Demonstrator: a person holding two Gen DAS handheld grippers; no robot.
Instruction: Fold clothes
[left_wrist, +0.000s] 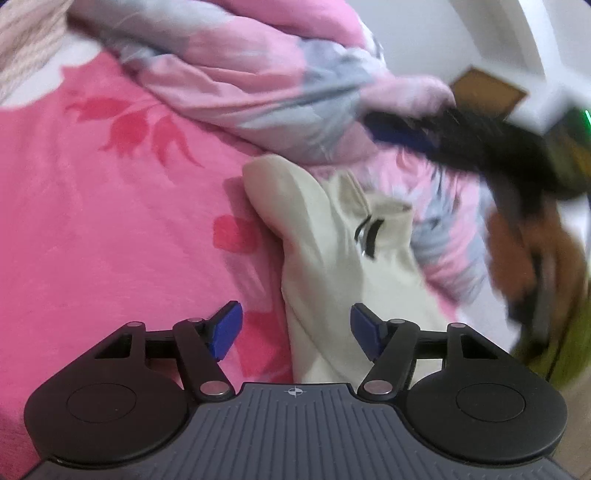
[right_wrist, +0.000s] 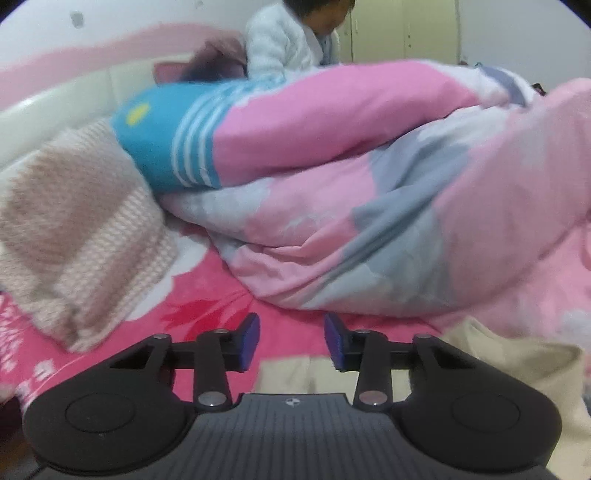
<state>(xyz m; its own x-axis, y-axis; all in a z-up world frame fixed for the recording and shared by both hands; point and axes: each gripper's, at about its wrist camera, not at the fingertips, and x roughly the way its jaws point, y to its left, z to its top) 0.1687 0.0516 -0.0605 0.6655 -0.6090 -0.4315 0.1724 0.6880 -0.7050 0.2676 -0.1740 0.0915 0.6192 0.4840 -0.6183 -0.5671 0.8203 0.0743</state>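
A cream garment (left_wrist: 325, 258) with a small black mark lies crumpled on the pink flowered bed sheet (left_wrist: 92, 221), running back under my left gripper (left_wrist: 296, 330). That gripper stands open; its blue pads sit either side of the cloth's near end without pressing it. In the right wrist view my right gripper (right_wrist: 291, 343) is open above the pink sheet (right_wrist: 207, 317), with nothing between its pads. Cream cloth (right_wrist: 517, 369) lies below it and to its right. A blurred dark shape (left_wrist: 480, 155) crosses the right of the left wrist view.
A bulky pink and grey quilt (right_wrist: 369, 206) is heaped across the bed behind the garment. A knitted pink and white blanket (right_wrist: 74, 229) lies at left, beside a blue striped cloth (right_wrist: 166, 140). A person in a white fleecy top (right_wrist: 280, 44) sits at the far side.
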